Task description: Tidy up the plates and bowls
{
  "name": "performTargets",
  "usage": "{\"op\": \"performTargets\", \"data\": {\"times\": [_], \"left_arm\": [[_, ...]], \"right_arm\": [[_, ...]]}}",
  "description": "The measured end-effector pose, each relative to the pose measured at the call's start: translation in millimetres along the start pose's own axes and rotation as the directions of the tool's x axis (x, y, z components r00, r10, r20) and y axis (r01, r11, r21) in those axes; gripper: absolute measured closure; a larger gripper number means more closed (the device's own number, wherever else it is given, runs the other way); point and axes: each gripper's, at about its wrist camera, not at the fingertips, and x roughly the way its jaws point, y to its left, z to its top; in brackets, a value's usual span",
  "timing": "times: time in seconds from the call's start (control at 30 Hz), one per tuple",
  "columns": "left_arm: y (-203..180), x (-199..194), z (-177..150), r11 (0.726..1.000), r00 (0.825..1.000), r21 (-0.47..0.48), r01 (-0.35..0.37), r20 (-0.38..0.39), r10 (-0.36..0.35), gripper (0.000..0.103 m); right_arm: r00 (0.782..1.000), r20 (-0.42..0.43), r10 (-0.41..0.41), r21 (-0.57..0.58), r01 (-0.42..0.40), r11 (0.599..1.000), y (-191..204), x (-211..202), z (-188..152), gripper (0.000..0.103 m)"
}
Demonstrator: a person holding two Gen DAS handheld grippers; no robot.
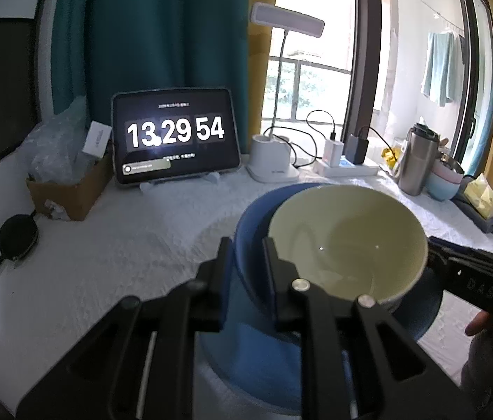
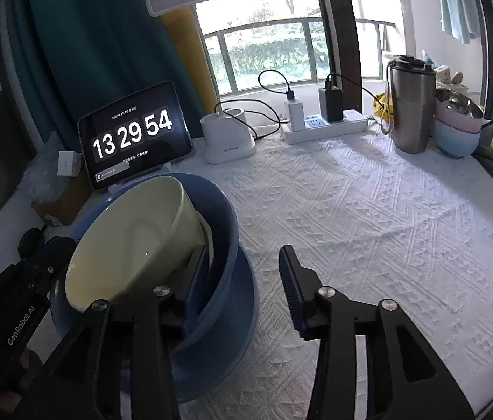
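Bowls sit nested near the left-middle of the bench [image 2: 368,210]: a cream bowl [image 1: 347,241] lies tilted inside a blue bowl [image 1: 249,231], which rests on a wider blue dish [image 2: 236,318].

The left tongs [image 1: 246,255] are nearly closed, pinching the blue bowl's near rim, one jaw outside the wall and one inside. The right tongs [image 2: 243,266] stand about half open and grip nothing. In the right wrist view their left jaw is down in the gap between the cream bowl and the blue wall, while the right jaw hangs over bare cloth.

So the stack lies to the left of the right tongs and straight ahead of the left tongs. The cream bowl's mouth tips toward the left tongs. Both are at the stack, though only the left has hold of it.

Readable writing: the tablet [image 2: 134,140] shows "13 29 54". The left tongs' body reads "GenRobot.AI", and the right tongs' body shows "DAS".
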Motion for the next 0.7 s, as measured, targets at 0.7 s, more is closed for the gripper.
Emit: {"op": "performTargets", "data": {"times": [0.7], "left_arm": [[-24, -67, -9, 0.999, 0.990, 0.008, 0.052, 0.130, -0.053, 0.057]], "right_arm": [[0.999, 0.040, 0.000, -0.027, 0.001, 1.000, -11, -49, -21, 0.048]]}}
